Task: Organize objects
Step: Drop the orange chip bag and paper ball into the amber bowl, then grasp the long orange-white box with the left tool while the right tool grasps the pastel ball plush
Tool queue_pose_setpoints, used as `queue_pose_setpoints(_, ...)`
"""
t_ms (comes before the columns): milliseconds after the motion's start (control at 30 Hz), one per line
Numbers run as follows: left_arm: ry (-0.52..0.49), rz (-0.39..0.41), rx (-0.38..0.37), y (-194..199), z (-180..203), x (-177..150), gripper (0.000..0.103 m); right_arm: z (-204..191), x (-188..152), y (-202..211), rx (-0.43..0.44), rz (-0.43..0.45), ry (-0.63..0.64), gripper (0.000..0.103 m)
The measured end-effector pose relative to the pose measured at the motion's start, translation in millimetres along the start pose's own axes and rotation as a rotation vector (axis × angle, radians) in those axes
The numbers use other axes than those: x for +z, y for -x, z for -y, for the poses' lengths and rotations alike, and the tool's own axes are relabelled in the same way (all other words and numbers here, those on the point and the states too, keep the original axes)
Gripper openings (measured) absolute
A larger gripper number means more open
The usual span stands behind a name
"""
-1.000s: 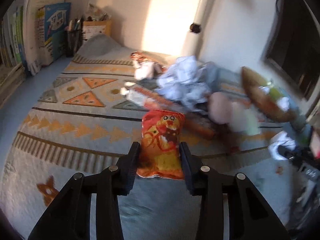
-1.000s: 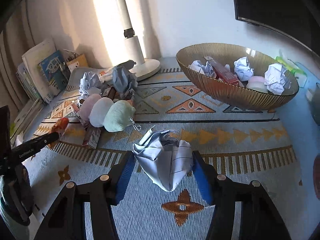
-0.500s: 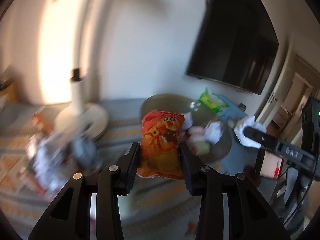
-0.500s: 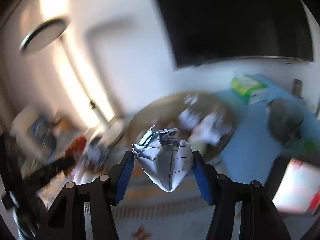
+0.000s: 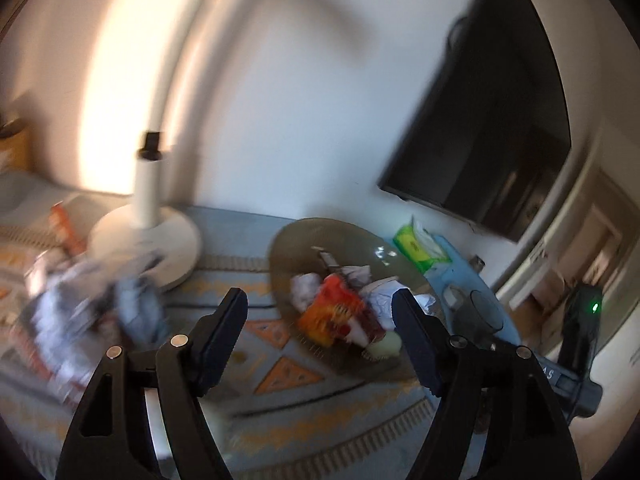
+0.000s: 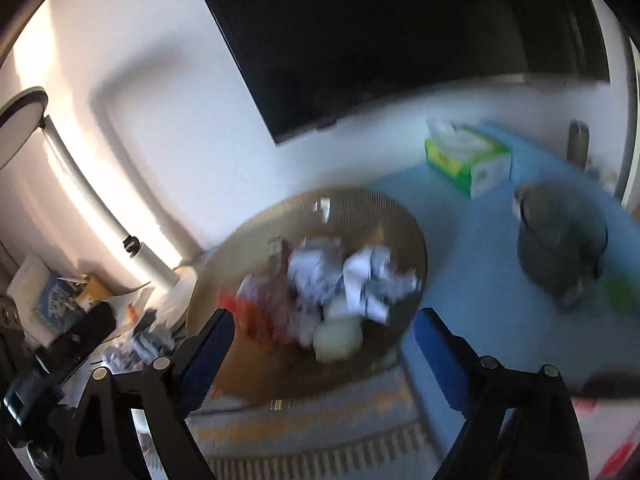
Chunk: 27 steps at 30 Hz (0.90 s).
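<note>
A ribbed brown glass bowl (image 5: 288, 248) (image 6: 384, 216) stands on the patterned mat. The orange snack packet (image 5: 332, 312) (image 6: 248, 316) lies in it, blurred, among crumpled paper balls (image 6: 352, 276) (image 5: 384, 300) and a pale round ball (image 6: 338, 338). My left gripper (image 5: 320, 304) hangs above the bowl with its jaws opening and nothing pressed between the pads. Over the bowl's near rim my right gripper (image 6: 324, 324) is likewise opening, its blue pads wide apart, the paper seen beyond them in the bowl.
A white lamp base (image 5: 148, 236) and a heap of crumpled paper and packets (image 5: 88, 300) lie left of the bowl. On the blue table (image 6: 472, 240) stand a green tissue box (image 6: 468, 156) and a dark pot (image 6: 560, 240). A black screen (image 5: 492, 120) hangs on the wall.
Both grippers carried their loads from the mat up over the bowl. Both have since spread their jaws; the orange packet and the crumpled paper have left the pads and now show in the bowl.
</note>
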<state>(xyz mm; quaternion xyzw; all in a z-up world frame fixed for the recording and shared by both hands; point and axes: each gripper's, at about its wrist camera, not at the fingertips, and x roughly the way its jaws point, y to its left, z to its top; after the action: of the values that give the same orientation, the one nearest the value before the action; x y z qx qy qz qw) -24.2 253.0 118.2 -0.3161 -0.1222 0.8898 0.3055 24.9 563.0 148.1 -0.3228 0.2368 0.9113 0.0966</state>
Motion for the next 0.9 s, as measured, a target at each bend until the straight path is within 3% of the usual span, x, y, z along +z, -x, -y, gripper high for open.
queue_pose_setpoints(133,-0.044,0.042,0.140,54.7,-31.9,-26.3,0.076,-20.1,-37.6,10.7,0.092,-0.045,0.032,0.094)
queue_pose_setpoints(267,-0.019,0.038,0.278,95.4,-80.7,-57.1,0.101,-56.7,-74.4,8.1,0.115,-0.092,0.106,0.096)
queue_pose_setpoints(467,0.066,0.016,0.478,121.1,-158.3,-92.4,0.100,-97.7,-116.5,-16.6,0.109,-0.149,0.216,0.096)
queue_pose_setpoints(633,0.077,0.019,0.499,110.8,-177.0,-105.4,0.100,-100.0,-143.6,-43.0,0.034,-0.162,0.262,0.096)
queue_pose_setpoints(800,0.119,-0.131,0.509,81.8,-191.4,-109.0,0.101,-96.6,-147.7,-62.4,-0.023,-0.215,0.266,0.096)
queue_pose_setpoints(900,0.139,-0.159,0.512,77.6,-195.3,-109.8,0.101,-99.9,-150.1,-69.3,-0.062,-0.236,0.286,0.096)
